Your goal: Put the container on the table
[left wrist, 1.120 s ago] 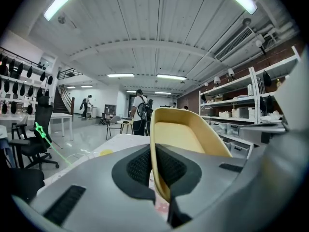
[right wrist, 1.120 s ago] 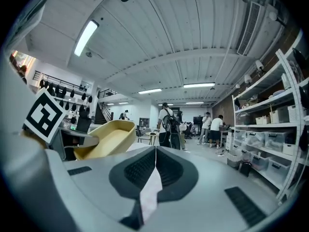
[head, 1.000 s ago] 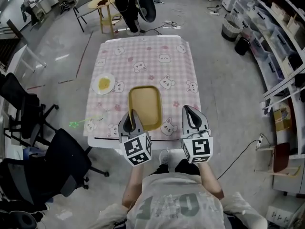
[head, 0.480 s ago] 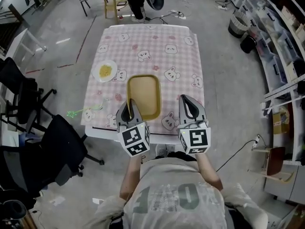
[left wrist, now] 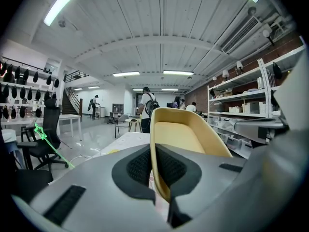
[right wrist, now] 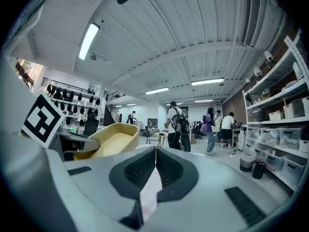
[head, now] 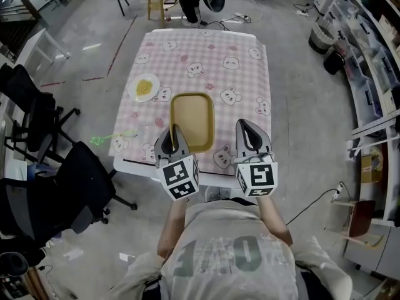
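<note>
Jaws of my left gripper (left wrist: 153, 166) are clamped on the near rim of the yellow container (left wrist: 181, 134), the thin wall pinched between the two dark pads. In the head view that gripper (head: 172, 136) holds the near left corner of the container (head: 192, 117), which sits over the near half of the table (head: 206, 55), lengthwise, close to the front edge. I cannot tell whether its base touches the cloth.

My right gripper (right wrist: 155, 163) is clenched with nothing between the pads; only a sliver of pink cloth shows through the slit. From the head view it (head: 245, 130) hangs just beside the container's right side, apart from it, and its own camera sees the container (right wrist: 108, 141) off to the left.

Each gripper carries a cube (head: 181, 180) with black-and-white square markers, patterns rather than words. The person's shirt (head: 225, 258) bears large pale letters that I cannot read with certainty.

The tablecloth is pink check printed with small bear faces. A white plate (head: 145, 87) with yellow food lies to the left of the container, well apart from it. Black office chairs (head: 75, 192) stand left of the table, and shelving (head: 369, 49) lines the right wall.
</note>
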Demonstrator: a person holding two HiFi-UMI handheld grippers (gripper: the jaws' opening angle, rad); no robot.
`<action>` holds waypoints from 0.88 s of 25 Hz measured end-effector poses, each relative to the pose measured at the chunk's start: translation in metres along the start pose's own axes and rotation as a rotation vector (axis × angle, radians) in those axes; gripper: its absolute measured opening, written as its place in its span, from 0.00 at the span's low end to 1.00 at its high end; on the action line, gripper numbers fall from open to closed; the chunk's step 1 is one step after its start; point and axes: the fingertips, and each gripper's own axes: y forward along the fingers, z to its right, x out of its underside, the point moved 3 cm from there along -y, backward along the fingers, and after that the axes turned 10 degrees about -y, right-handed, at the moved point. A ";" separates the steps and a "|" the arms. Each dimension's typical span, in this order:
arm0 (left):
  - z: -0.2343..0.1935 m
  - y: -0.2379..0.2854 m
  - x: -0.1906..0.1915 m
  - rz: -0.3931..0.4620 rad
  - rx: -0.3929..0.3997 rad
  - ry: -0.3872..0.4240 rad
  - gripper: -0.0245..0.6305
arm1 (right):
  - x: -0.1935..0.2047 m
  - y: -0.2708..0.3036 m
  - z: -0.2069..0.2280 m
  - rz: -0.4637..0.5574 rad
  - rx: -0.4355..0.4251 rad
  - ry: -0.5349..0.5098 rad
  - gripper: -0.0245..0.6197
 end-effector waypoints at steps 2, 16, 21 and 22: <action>0.002 0.002 0.000 -0.002 -0.002 0.004 0.08 | 0.001 0.000 0.002 -0.002 -0.004 0.003 0.08; 0.000 0.104 0.028 -0.157 0.005 0.081 0.08 | 0.011 -0.011 0.012 -0.037 0.001 0.021 0.08; -0.009 0.137 0.062 -0.309 -0.003 0.081 0.08 | 0.015 -0.019 0.018 -0.057 0.028 0.033 0.08; -0.010 0.140 0.069 -0.341 0.004 0.070 0.08 | 0.017 -0.021 0.019 -0.063 0.032 0.034 0.08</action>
